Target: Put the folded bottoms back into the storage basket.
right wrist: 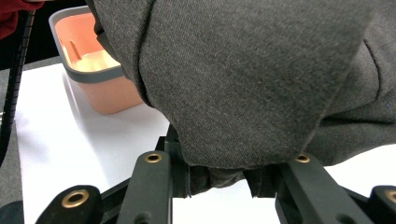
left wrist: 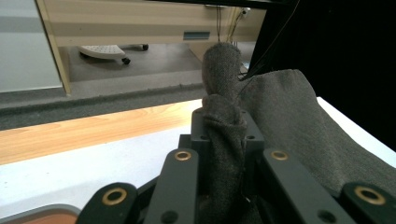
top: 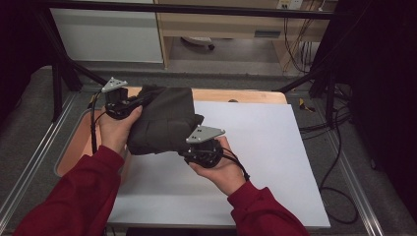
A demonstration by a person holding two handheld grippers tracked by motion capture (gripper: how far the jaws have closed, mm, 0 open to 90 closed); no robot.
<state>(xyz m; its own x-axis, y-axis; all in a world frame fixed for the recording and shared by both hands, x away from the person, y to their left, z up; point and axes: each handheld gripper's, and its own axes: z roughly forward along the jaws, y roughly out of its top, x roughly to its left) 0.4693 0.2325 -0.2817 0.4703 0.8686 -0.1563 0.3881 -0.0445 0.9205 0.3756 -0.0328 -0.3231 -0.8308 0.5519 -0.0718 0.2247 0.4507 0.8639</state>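
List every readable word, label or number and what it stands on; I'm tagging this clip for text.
No text can be read.
The small blue-grey label on the pale wooden desk front is too blurred to read.
The dark grey folded cloth bears no print.

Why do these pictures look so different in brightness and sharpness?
High view: the white sheet glares while the edges stay dark, and the dark cloth loses detail. Left gripper view: the cloth bunched between the jaws is sharp, the background softer. Right gripper view: the cloth looms close, the orange bin slightly soft.
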